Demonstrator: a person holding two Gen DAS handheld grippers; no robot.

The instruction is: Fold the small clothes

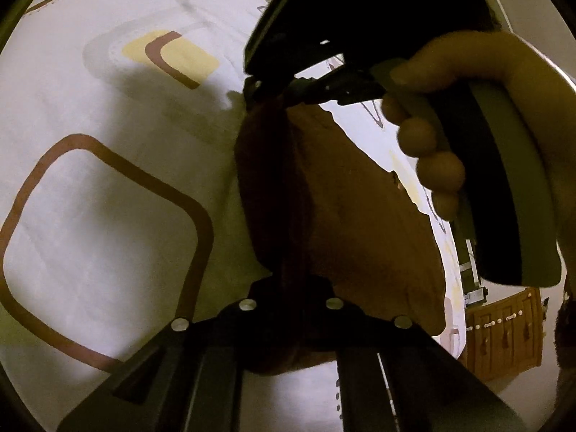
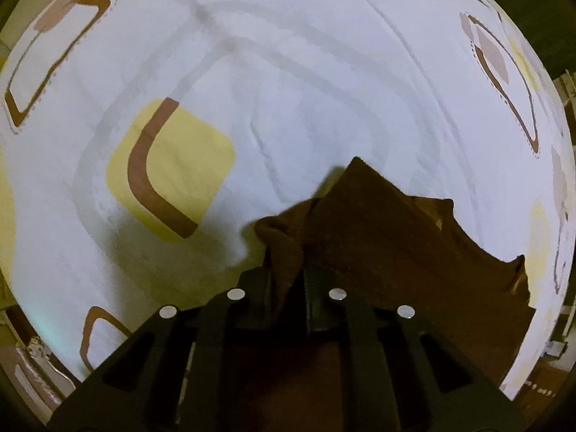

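Hanging bunched, brown cloth (image 2: 396,244) sags over bedsheet (image 2: 288,90).

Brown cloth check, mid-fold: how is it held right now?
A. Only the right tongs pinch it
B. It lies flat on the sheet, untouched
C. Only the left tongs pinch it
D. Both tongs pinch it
D: the brown cloth is bunched between the closed left tongs, and the right tongs clamp a fold of it above the patterned sheet.

Right tongs (image 2: 287,280) clamped on brown cloth (image 2: 396,237) — above patterned white sheet (image 2: 288,90)
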